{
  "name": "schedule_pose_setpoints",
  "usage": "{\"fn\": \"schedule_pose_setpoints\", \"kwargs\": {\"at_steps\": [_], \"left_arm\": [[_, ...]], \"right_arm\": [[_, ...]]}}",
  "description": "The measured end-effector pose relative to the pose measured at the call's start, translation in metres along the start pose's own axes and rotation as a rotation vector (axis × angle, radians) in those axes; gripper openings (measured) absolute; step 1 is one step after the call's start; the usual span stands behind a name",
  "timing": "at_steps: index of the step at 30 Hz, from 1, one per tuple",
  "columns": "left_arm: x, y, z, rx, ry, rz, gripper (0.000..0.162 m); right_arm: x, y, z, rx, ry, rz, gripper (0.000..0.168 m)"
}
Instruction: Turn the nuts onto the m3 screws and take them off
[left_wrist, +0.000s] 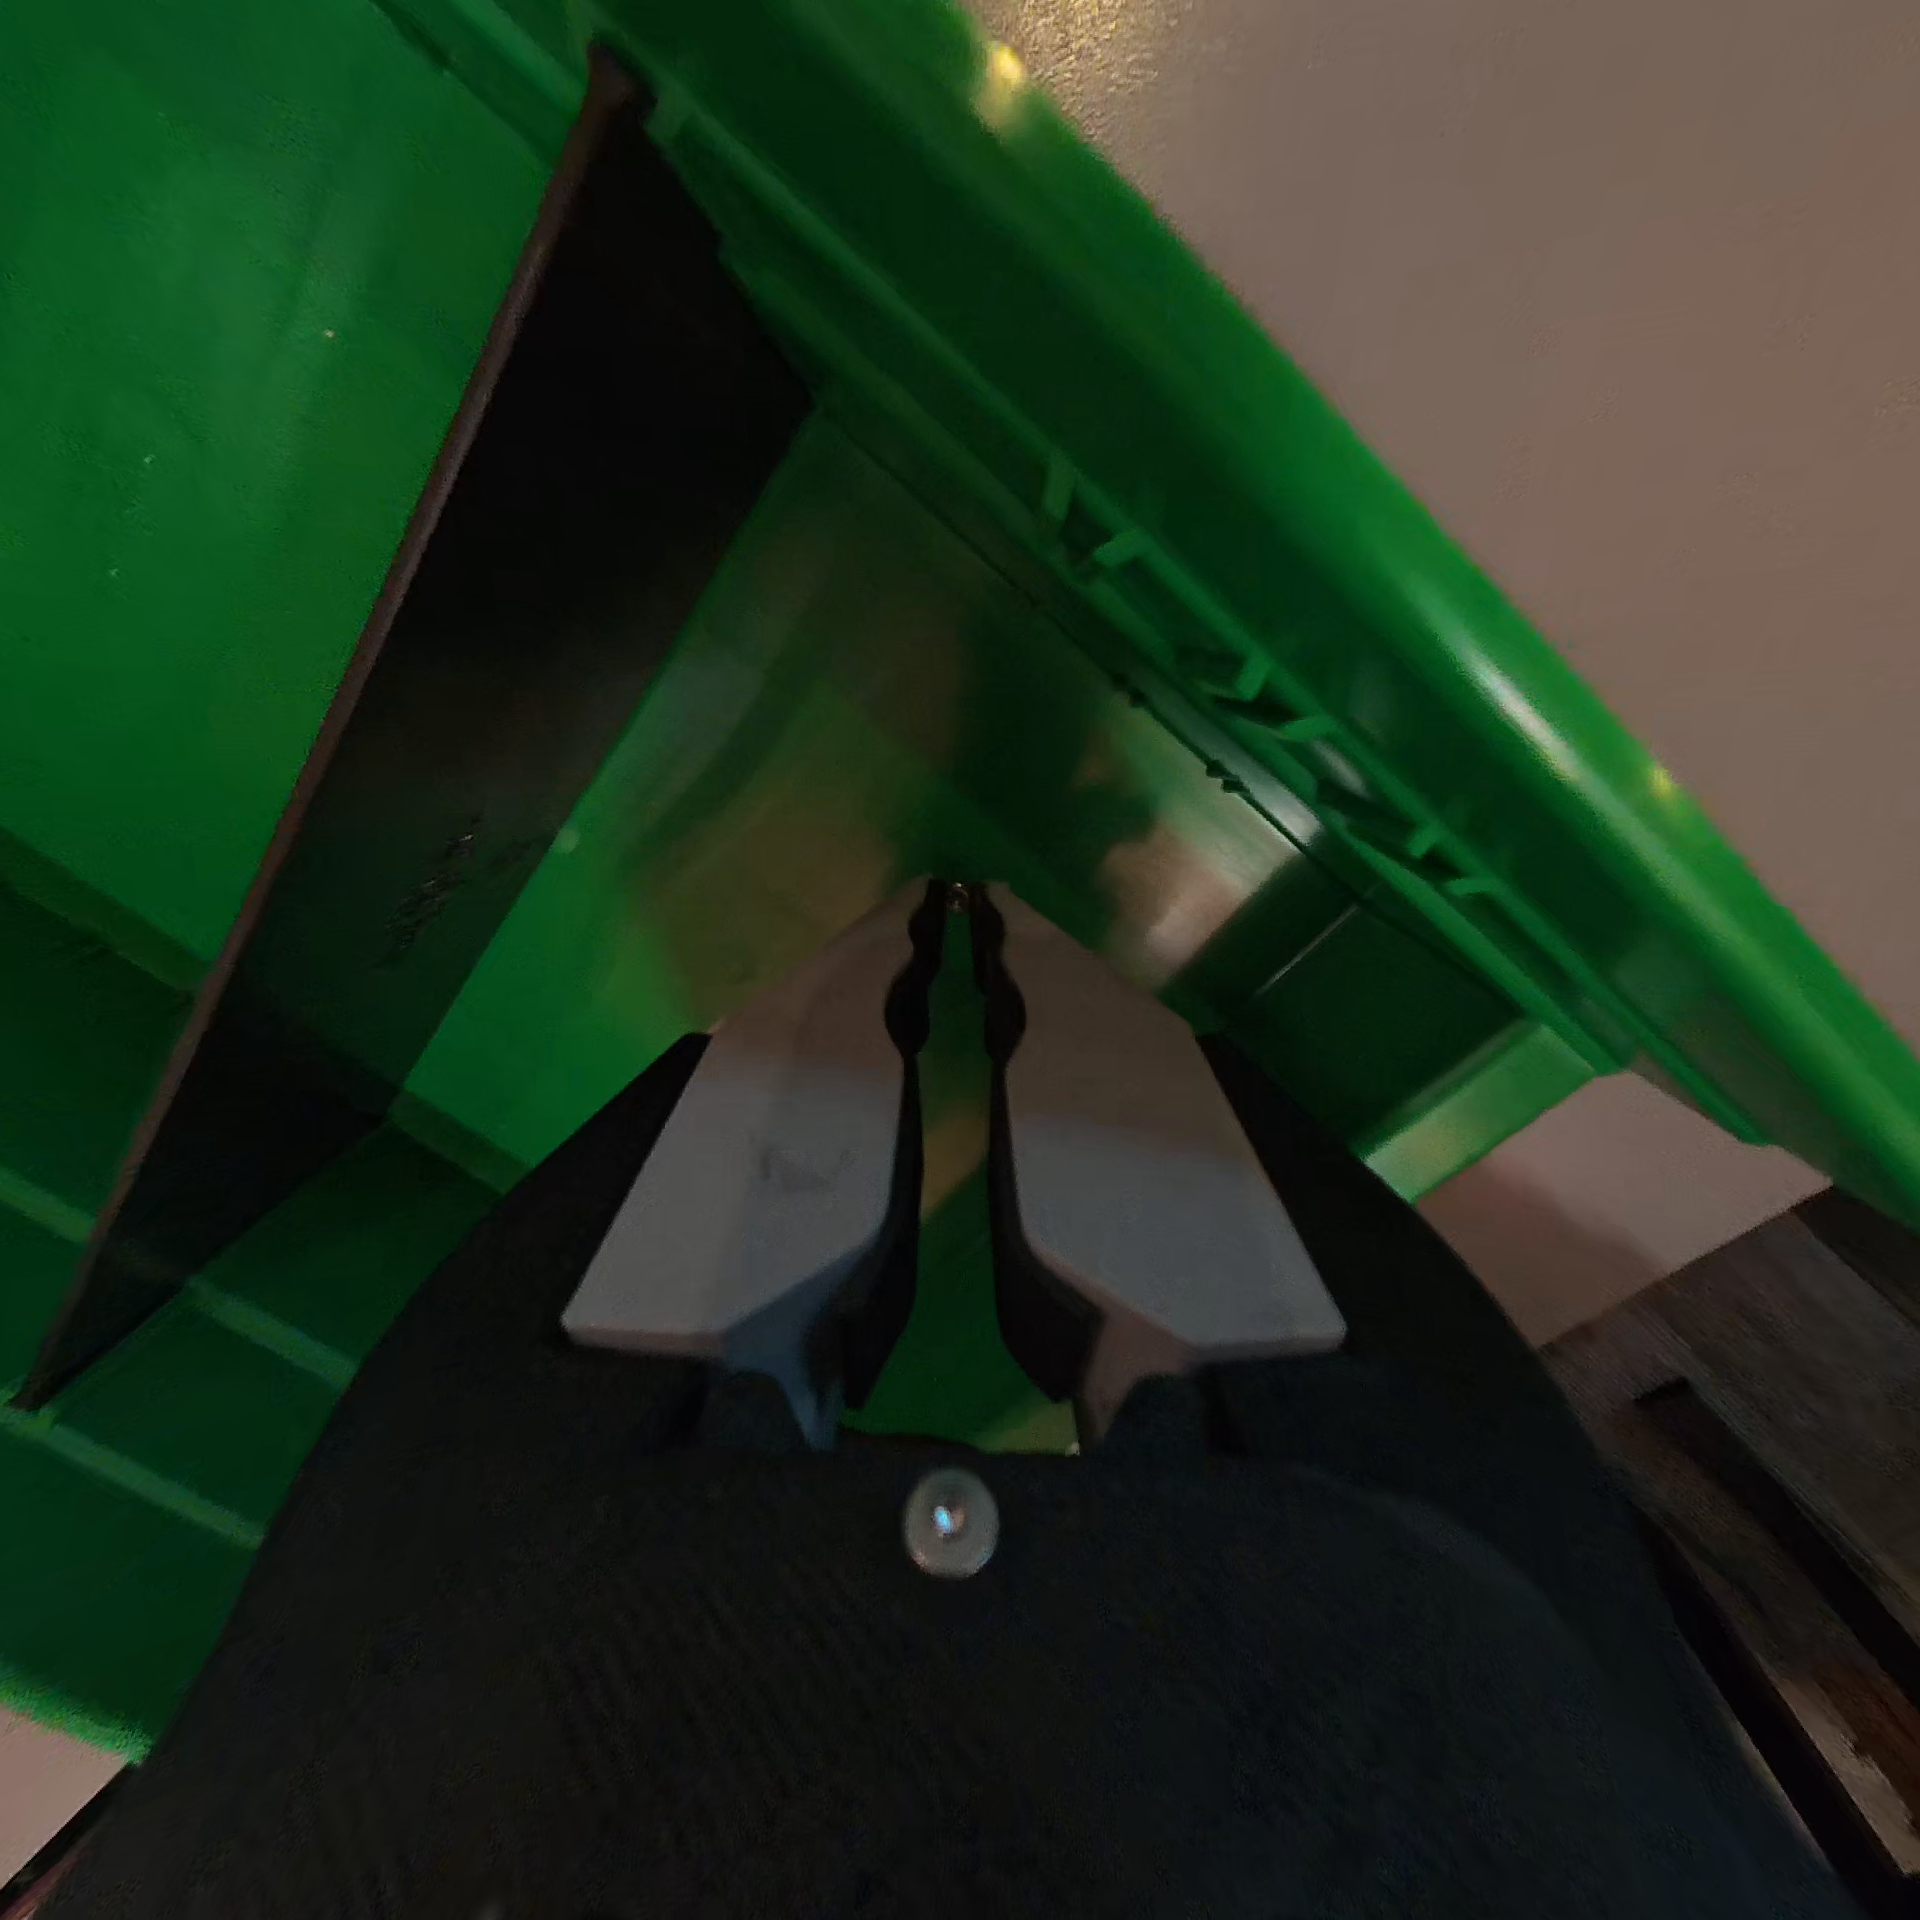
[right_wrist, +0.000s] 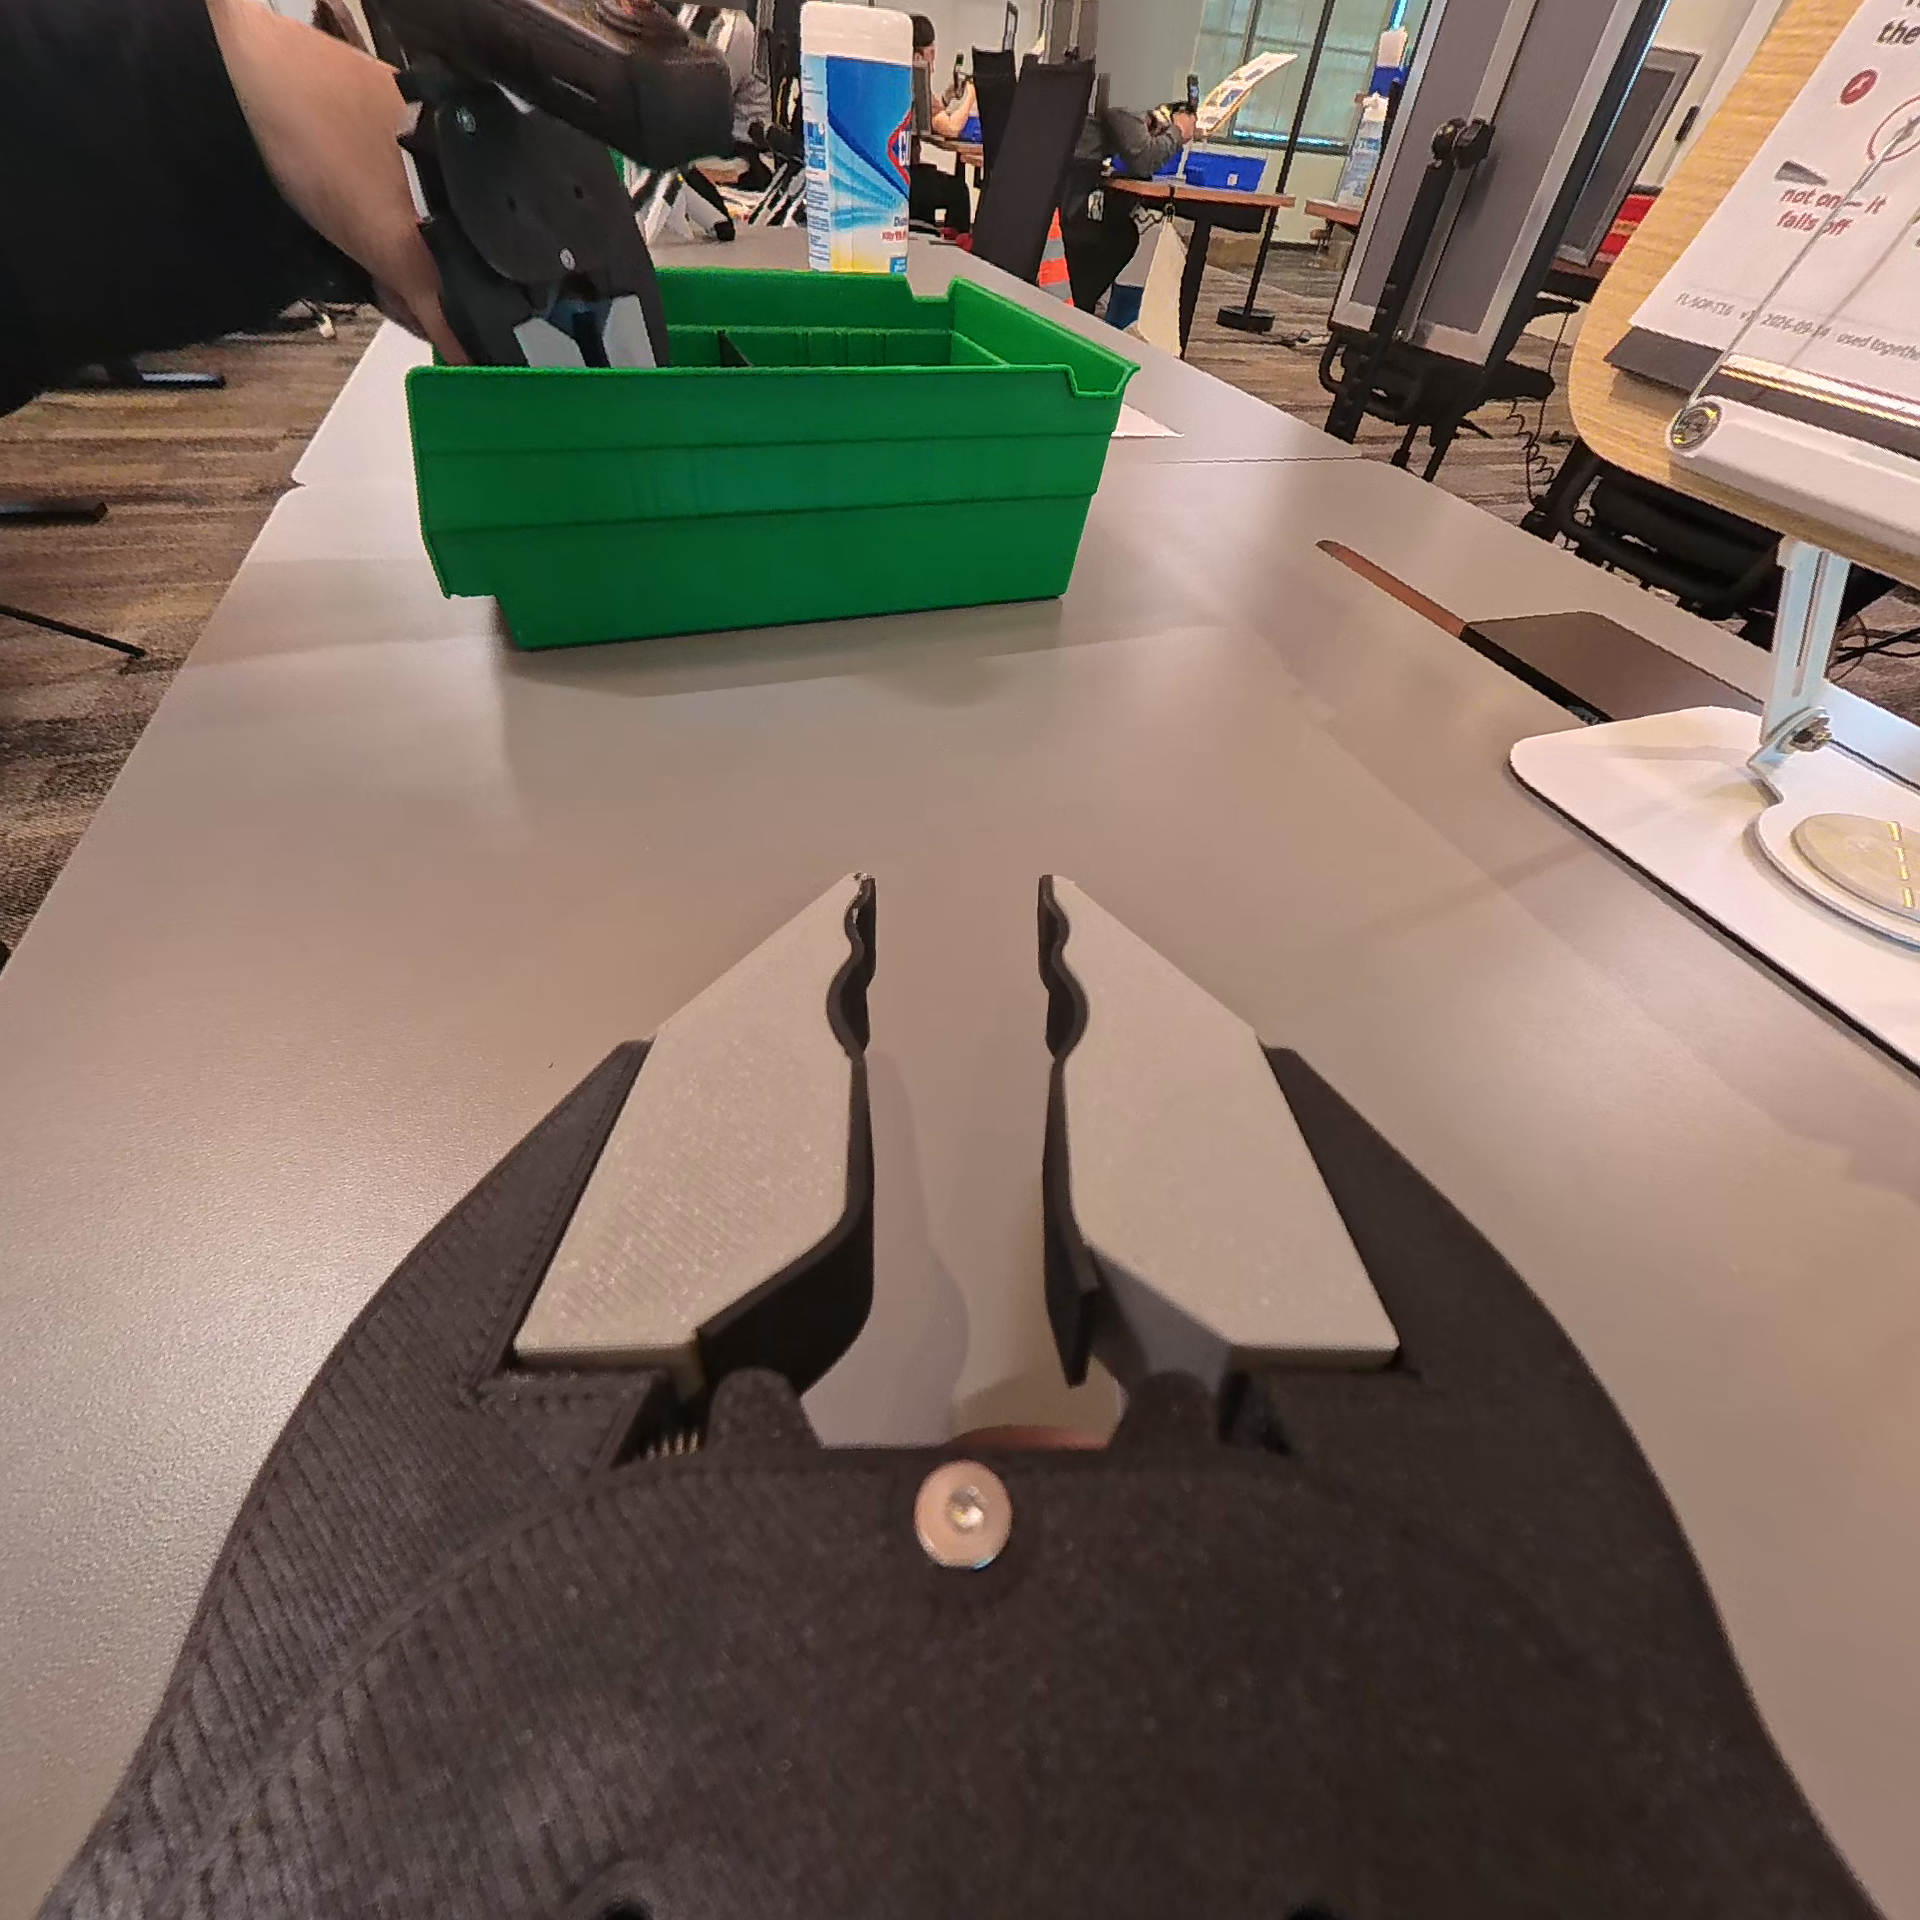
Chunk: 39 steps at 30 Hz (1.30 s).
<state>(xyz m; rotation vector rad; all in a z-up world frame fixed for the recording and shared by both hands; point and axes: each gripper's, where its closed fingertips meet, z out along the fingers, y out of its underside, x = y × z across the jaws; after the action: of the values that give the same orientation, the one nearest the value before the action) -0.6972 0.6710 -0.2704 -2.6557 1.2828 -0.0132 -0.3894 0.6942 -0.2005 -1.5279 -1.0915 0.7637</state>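
My left gripper (left_wrist: 958, 906) is down inside the green bin (left_wrist: 1351, 582), near its floor beside a black divider (left_wrist: 520, 623). Its jaws are almost closed, pinching a tiny metallic piece (left_wrist: 958, 890) at the tips; the blur hides whether it is a nut or a screw. In the right wrist view the left gripper (right_wrist: 540, 249), held by a hand, reaches into the bin (right_wrist: 748, 488) at its left end, tips hidden by the wall. My right gripper (right_wrist: 956, 894) is open and empty, low over the grey table (right_wrist: 623, 831), well short of the bin.
A wipes canister (right_wrist: 857, 135) stands behind the bin. A white stand base (right_wrist: 1714, 831) with a sign board sits at the right table edge, next to a dark slab (right_wrist: 1590, 665). Chairs, desks and people are far behind. The grippers' ends are close to 30 cm from one another.
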Motion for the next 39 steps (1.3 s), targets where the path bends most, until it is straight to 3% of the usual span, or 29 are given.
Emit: {"fn": "schedule_pose_setpoints", "kwargs": {"at_steps": [17, 39], "left_arm": [[-0.004, -0.001, -0.019, -0.016, -0.032, 0.006, 0.000], [-0.011, 0.010, 0.003, -0.049, -0.006, -0.035, 0.011]], "right_arm": [[-0.001, 0.000, 0.000, -0.003, -0.004, -0.004, 0.028], [-0.003, 0.001, 0.001, -0.008, -0.009, -0.005, 0.028]]}}
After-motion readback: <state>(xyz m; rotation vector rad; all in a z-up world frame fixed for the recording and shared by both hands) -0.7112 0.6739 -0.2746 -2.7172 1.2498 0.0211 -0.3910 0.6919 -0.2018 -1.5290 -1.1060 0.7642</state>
